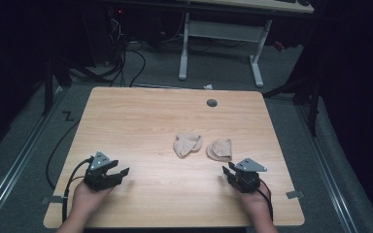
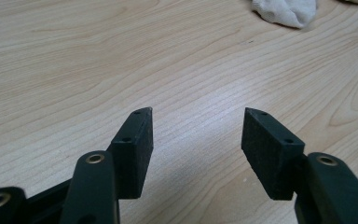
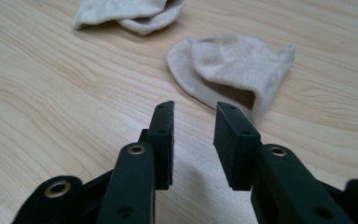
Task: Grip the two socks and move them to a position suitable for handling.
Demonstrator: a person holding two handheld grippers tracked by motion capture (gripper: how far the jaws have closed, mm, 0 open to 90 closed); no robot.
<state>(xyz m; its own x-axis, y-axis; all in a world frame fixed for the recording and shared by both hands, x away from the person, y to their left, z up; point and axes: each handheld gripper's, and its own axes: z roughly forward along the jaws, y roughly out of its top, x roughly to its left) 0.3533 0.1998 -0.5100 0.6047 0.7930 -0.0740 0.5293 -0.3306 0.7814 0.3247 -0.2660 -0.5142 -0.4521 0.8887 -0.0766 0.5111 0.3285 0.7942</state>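
Two beige socks lie crumpled side by side right of the table's middle: the left sock (image 1: 187,144) and the right sock (image 1: 220,149). My left gripper (image 1: 119,168) rests near the front left, open wide with nothing between its jaws (image 2: 196,112), and the left sock (image 2: 284,10) lies far ahead of it. My right gripper (image 1: 227,168) sits just in front of the right sock. It is open by a narrow gap (image 3: 195,106) and holds nothing. The right sock (image 3: 233,65) lies right beyond its fingertips, with the left sock (image 3: 126,11) farther off.
The wooden table (image 1: 141,121) has a grey cable grommet (image 1: 211,103) near its far edge and a metal bracket (image 1: 295,194) at the front right. Behind it stand a white-legged desk (image 1: 184,48) and floor cables (image 1: 126,63).
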